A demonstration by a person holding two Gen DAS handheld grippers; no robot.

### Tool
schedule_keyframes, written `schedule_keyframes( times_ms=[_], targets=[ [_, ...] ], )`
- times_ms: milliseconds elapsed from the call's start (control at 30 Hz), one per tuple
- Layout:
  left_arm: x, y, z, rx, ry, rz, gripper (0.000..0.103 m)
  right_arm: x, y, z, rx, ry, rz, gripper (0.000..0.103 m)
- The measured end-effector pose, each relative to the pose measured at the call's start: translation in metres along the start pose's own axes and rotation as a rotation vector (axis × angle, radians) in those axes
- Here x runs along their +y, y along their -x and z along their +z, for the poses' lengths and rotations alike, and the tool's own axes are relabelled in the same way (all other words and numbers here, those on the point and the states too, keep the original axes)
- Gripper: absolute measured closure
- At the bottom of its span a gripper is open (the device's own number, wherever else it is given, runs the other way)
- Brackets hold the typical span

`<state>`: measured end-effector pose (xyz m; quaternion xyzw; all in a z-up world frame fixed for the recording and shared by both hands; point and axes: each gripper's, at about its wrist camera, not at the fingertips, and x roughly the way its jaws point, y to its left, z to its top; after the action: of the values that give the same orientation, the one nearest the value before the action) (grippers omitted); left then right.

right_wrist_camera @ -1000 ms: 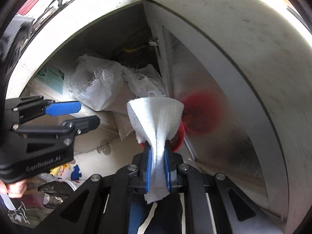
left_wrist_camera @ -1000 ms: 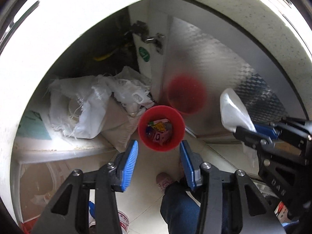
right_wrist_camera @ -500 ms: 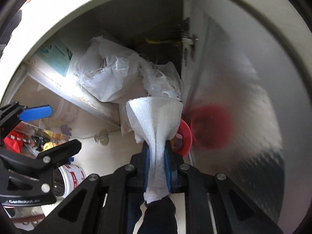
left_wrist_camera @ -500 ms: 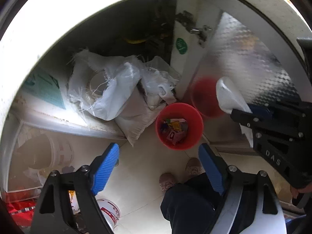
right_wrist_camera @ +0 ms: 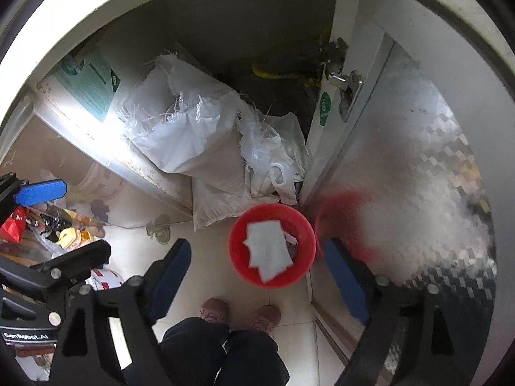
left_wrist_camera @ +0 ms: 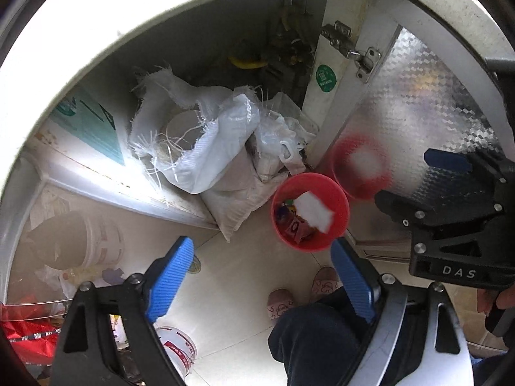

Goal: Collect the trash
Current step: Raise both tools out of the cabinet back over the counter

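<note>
Now, view by view:

Left wrist view, left gripper (left_wrist_camera: 262, 278): blue fingers spread wide, nothing between them, high above the floor.
Left wrist view, red bin (left_wrist_camera: 310, 211): on the tiled floor (left_wrist_camera: 238, 276) just beyond the gripper's right finger, at the foot of the open cabinet door (left_wrist_camera: 418, 112).
Left wrist view, white tissue (left_wrist_camera: 314, 210): over the bin's mouth, above the coloured wrappers (left_wrist_camera: 294, 225) inside; whether it rests on them cannot be told.
Left wrist view, right gripper (left_wrist_camera: 428, 177): at the right edge, fingers parted, holding nothing.
Left wrist view, white sacks (left_wrist_camera: 199, 141): piled in the open cabinet, to the far left of the bin.

Right wrist view, right gripper (right_wrist_camera: 257, 276): fingers spread wide and bare, straddling the view of the bin.
Right wrist view, red bin (right_wrist_camera: 272, 244): centre of view, beside the door's reflective face (right_wrist_camera: 418, 177).
Right wrist view, white tissue (right_wrist_camera: 267, 249): flat and unfolded within the bin's rim.
Right wrist view, left gripper (right_wrist_camera: 58, 222): at the left edge, fingers apart, empty.
Right wrist view, slippered feet (right_wrist_camera: 238, 315): on the floor, near side of the bin.
</note>
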<state>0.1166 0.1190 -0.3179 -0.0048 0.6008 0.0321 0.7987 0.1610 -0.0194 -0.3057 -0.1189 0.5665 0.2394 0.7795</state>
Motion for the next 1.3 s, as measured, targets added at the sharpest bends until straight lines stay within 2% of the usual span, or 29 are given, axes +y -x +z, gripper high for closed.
schedule_keyframes(
  times_ms=[200, 600, 800, 900, 1067, 1233, 1300],
  targets=[
    [0.000, 0.030, -0.001, -0.022, -0.033, 0.007, 0.015, 0.007, 0.030, -0.003, -0.016, -0.037, -0.019, 0.012],
    [0.005, 0.115, 0.013, -0.127, -0.113, -0.051, 0.014, 0.016, 0.121, -0.005, -0.093, -0.153, -0.087, 0.011],
    [0.003, 0.151, 0.026, -0.183, -0.153, -0.082, 0.007, 0.015, 0.161, -0.001, -0.145, -0.192, -0.135, 0.011],
    [-0.002, 0.164, 0.035, -0.197, -0.174, -0.098, 0.001, 0.012, 0.179, 0.000, -0.169, -0.201, -0.160, 0.011],
    [-0.014, 0.185, 0.051, -0.235, -0.202, -0.130, 0.000, 0.000, 0.203, 0.003, -0.205, -0.234, -0.206, 0.011],
    [-0.028, 0.196, 0.070, -0.266, -0.234, -0.164, 0.000, -0.016, 0.218, 0.003, -0.224, -0.286, -0.238, 0.002],
    [-0.033, 0.198, 0.078, -0.271, -0.252, -0.172, 0.000, -0.021, 0.223, 0.004, -0.235, -0.299, -0.249, 0.001]
  ],
)
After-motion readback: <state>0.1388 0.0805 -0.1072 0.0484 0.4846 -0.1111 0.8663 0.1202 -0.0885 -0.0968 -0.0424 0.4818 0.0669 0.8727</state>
